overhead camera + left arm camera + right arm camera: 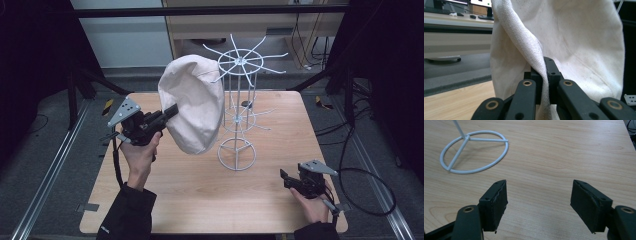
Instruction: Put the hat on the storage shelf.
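My left gripper (172, 111) pinches a fold of the cream cloth hat (195, 102), hanging on the wire rack (239, 115); light, floppy, best held by its edge; right gripper (286, 179) rests agape.

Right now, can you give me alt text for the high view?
The left gripper holds a cream fabric hat up against a white wire rack on the wooden table. The right gripper rests open near the table's right edge.

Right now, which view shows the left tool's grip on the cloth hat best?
Left gripper view: the left tool pinches a fold of the cloth hat close up. High view shows the hat whole, grip small. Right gripper view shows table and rack base.
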The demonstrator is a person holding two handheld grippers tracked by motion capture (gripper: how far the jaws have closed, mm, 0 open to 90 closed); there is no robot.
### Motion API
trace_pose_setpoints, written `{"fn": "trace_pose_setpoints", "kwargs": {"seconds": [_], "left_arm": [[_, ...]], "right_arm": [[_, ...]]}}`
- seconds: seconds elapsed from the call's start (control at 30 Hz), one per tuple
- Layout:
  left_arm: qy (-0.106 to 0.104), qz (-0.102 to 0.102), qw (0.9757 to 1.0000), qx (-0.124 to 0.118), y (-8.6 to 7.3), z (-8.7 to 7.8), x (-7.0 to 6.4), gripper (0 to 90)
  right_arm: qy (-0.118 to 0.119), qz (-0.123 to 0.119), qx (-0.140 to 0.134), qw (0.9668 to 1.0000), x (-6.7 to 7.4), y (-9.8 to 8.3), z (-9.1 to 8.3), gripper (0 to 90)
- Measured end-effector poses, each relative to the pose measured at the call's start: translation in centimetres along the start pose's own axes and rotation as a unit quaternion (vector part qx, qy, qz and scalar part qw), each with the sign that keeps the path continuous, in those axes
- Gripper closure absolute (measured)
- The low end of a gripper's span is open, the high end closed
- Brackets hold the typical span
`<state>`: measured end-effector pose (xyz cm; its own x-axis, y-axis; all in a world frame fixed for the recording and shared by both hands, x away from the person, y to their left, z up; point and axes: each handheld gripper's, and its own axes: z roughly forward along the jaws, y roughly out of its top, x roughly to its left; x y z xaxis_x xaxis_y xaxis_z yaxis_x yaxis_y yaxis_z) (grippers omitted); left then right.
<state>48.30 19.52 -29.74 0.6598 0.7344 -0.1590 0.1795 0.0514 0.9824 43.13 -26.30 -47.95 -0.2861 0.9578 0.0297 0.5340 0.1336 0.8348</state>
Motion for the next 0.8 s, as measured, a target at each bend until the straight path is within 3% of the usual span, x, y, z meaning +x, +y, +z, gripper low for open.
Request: {"fn": "trace_pose_setpoints", "kwargs": {"seconds": [0.8], "left_arm": [[0.007, -0.014, 0.9992, 0.037, -1.7, 2.2, -0.4, 84.9]], "right_arm": [[0.001, 0.001, 0.000, 1.0000, 0.1, -0.1, 0.1, 29.1]]}}
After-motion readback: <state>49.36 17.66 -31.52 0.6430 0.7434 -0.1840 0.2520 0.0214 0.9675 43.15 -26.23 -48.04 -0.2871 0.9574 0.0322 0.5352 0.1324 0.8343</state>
